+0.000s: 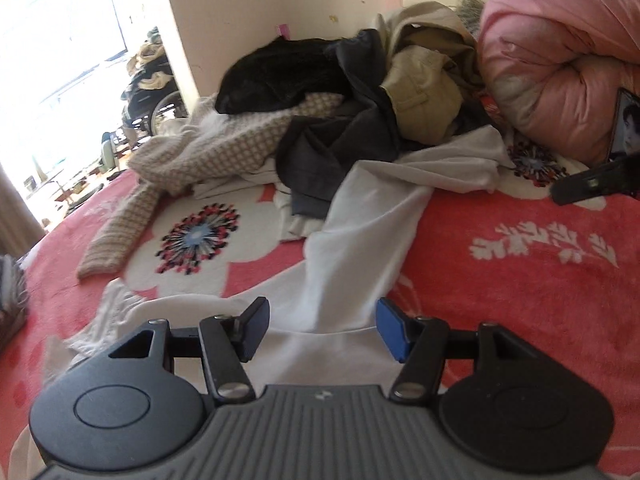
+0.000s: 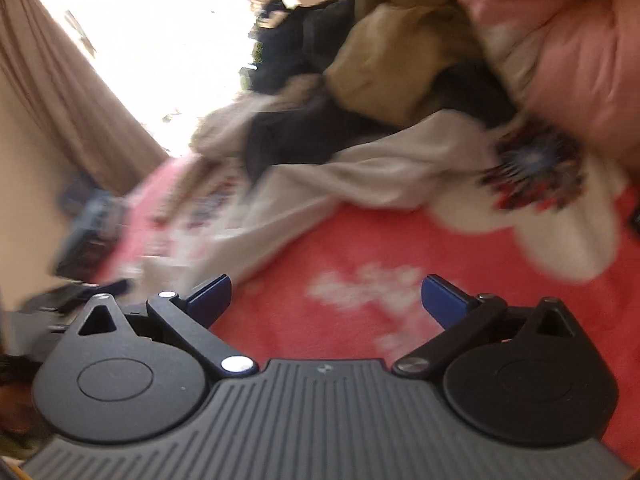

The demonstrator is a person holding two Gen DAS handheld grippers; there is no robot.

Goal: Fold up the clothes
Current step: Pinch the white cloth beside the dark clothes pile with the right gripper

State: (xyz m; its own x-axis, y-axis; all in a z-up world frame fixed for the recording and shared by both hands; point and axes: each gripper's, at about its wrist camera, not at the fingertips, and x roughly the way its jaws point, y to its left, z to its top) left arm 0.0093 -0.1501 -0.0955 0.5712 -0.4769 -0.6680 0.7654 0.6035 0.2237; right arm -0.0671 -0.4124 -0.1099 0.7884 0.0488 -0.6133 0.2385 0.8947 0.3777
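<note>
White cloth [image 1: 360,240] lies nearest, stretched in a long strip across the bed [image 1: 520,300] from the near edge toward the pile [image 1: 360,120] at the far side, where its other end disappears under darker garments. It runs loose and creased, not folded; judging by that, it is laid out lengthwise so its edges can be found and squared.

Above its near end hangs the left gripper [image 1: 322,330], jaws spread wide with the cloth showing between them. They pinch nothing; whether the fingers touch the fabric cannot be told.

To the right, the right gripper [image 2: 326,300] hovers over bare blanket, also released and empty, jaws wider apart still. Its view is blurred, and the cloth lies just off its left finger.

Heaped together, the pile holds black, grey, tan and checked pieces, tumbled against a rolled pink quilt [image 1: 560,60] in the far right corner. Nothing neatly folded shows in either view.
</note>
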